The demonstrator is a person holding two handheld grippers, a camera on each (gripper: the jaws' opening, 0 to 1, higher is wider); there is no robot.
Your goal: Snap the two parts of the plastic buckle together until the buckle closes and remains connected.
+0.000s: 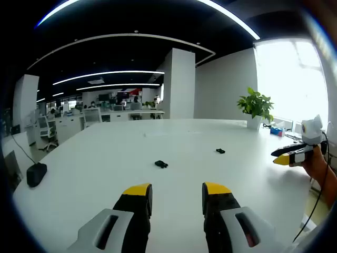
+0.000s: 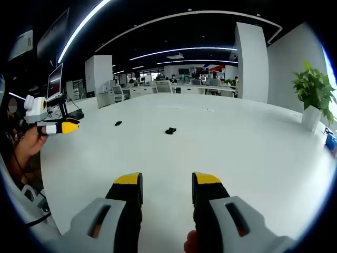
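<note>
Yellow-tipped jaws rise up front in the left gripper view: the left gripper (image 1: 177, 196) stands spread wide, nothing between its jaws, hovering above the table (image 1: 105, 158). Same story in the right gripper view, where the right gripper (image 2: 167, 185) is parted and carries nothing. That table is big, white, smooth and matte, stretching across an open office. At its far edge sits a white pot (image 1: 254, 122) with a leafy green plant (image 1: 256, 104) in it. Over at the left edge lies a dark rounded object (image 1: 36, 174). Now the small stuff: two black plastic buckle parts lie well apart on the tabletop. The nearer buckle part (image 1: 161, 164) is just ahead of the left gripper, the farther buckle part (image 1: 220, 151) lies off towards the right gripper. Neither is touched by either tool.
</note>
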